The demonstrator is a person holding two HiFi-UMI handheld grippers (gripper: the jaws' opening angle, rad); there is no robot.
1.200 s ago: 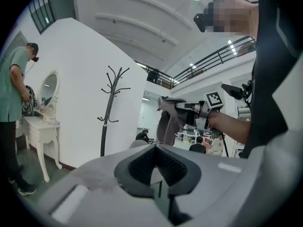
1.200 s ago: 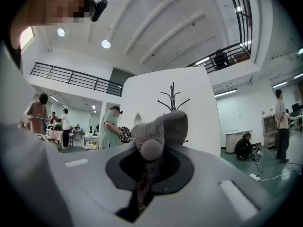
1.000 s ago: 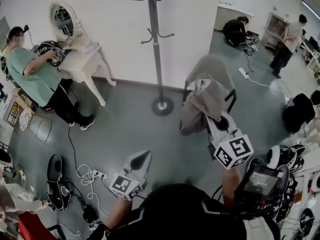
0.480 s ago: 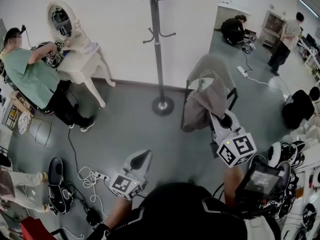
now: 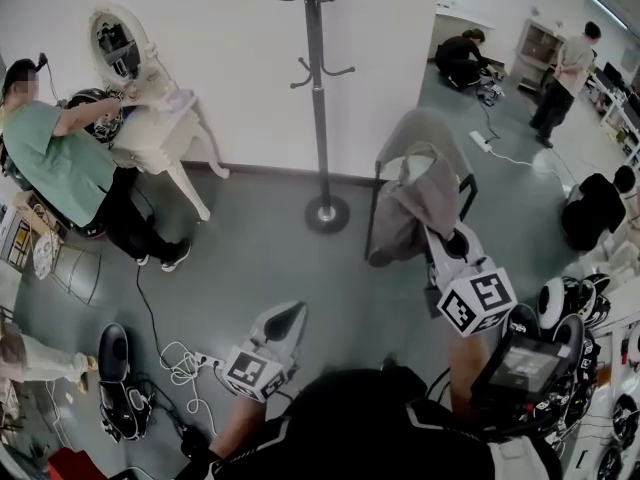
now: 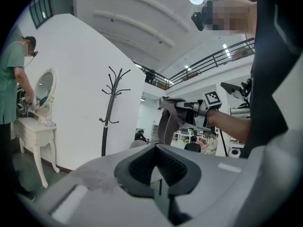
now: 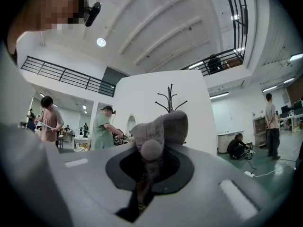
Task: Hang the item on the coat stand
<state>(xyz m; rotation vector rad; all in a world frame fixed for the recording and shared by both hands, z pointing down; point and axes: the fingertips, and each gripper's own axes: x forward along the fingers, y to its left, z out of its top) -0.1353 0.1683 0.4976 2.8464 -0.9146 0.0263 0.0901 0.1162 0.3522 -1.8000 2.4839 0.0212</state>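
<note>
A tall black coat stand (image 5: 318,98) rises against the white wall, its round base (image 5: 327,213) on the grey floor. My right gripper (image 5: 436,234) is shut on a grey garment (image 5: 410,208), which hangs down in front of a grey chair. In the right gripper view the grey fabric (image 7: 158,126) bunches between the jaws, with the stand (image 7: 170,96) beyond it. My left gripper (image 5: 288,316) hovers low at the left, shut and empty. The left gripper view shows the stand (image 6: 111,108) and the held garment (image 6: 166,119) ahead.
A grey chair (image 5: 428,133) stands right of the stand. A white dressing table (image 5: 165,133) with a person in green (image 5: 60,163) is at the left. Cables and a power strip (image 5: 190,358) lie on the floor. Helmets and gear (image 5: 570,308) crowd the right.
The right gripper and the garment have shifted slightly right and away from me. The left gripper has stayed about where it was.
</note>
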